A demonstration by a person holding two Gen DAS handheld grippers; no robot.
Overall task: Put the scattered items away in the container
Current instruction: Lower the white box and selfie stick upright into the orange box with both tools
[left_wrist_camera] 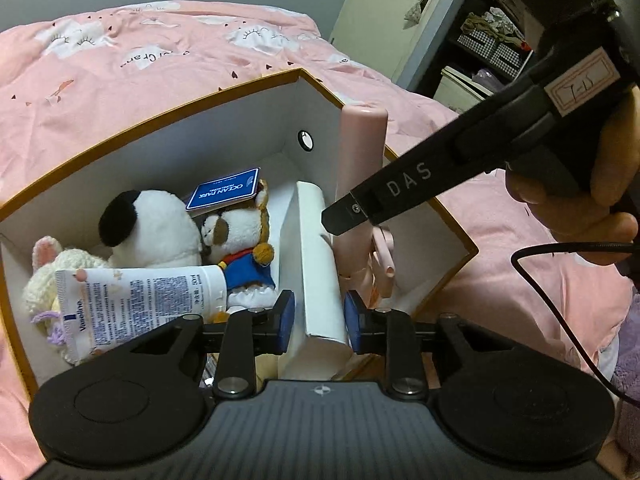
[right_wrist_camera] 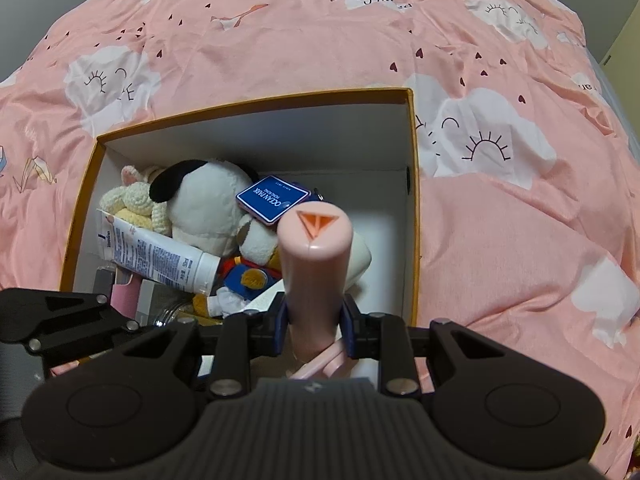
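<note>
A: What's biggest here?

B: The bed, under a pink quilt (right_wrist_camera: 500,220) printed with white clouds; on it sits the container, an orange-rimmed box (right_wrist_camera: 414,200) with white inner walls; everything else I'll place against that box.

A: And inside it?

B: Against the box's far-left part lies a black-and-white plush (left_wrist_camera: 152,228), with a cream knitted toy (right_wrist_camera: 132,196) in the left corner; a small plush in blue clothes (left_wrist_camera: 244,256) lies near the middle, a blue Ocean Park tag (right_wrist_camera: 272,200) resting above it; a white Vaseline tube (left_wrist_camera: 140,300) lies slanted across the box's near-left side.

A: The right tongs?

B: The right tongs (right_wrist_camera: 314,326) are closed round a pink cylinder (right_wrist_camera: 314,264), which stands upright inside the box's right half, close to its right wall; its pads press it from both sides.

A: And the left?

B: The left tongs (left_wrist_camera: 318,320) straddle a white carton (left_wrist_camera: 320,280) at the box's near edge; the pads sit just beside its faces, but whether they press it I cannot tell.
</note>
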